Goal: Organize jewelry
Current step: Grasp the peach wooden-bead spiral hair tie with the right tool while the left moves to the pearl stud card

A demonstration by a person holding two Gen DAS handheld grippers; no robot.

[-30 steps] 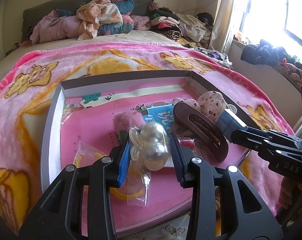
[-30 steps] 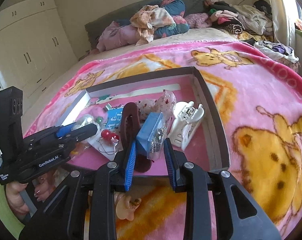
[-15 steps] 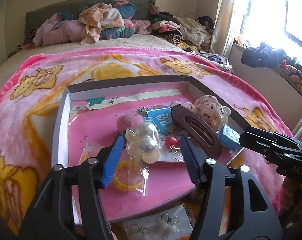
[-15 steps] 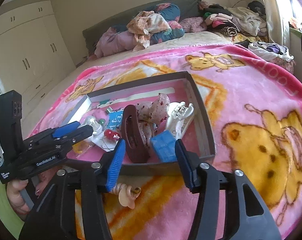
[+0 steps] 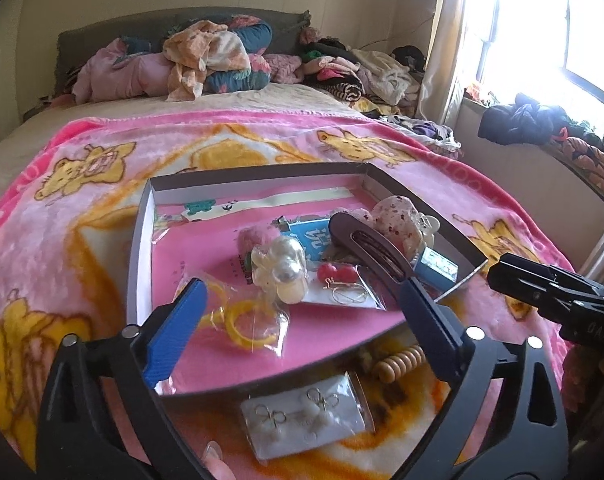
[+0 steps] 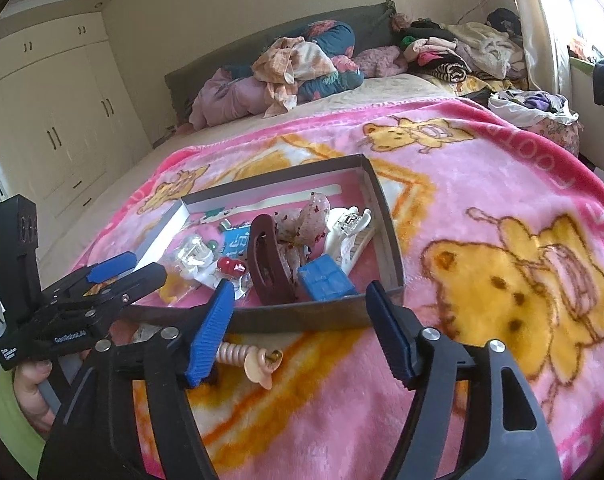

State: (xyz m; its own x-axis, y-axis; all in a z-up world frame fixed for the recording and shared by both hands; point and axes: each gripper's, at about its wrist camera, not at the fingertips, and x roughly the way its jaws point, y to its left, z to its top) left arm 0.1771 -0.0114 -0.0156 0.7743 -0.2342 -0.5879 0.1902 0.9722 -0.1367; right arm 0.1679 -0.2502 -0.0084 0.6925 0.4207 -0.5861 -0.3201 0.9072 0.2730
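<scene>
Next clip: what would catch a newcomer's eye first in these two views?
Probably the shallow box on the pink cartoon blanket, crammed with trinkets: a dark brown hair clip standing on edge mid-box, a bagged pearl flower to its left, a small blue box near the right front corner. Both tongs, left and right, hang in front with jaws opening and nothing between them.
</scene>
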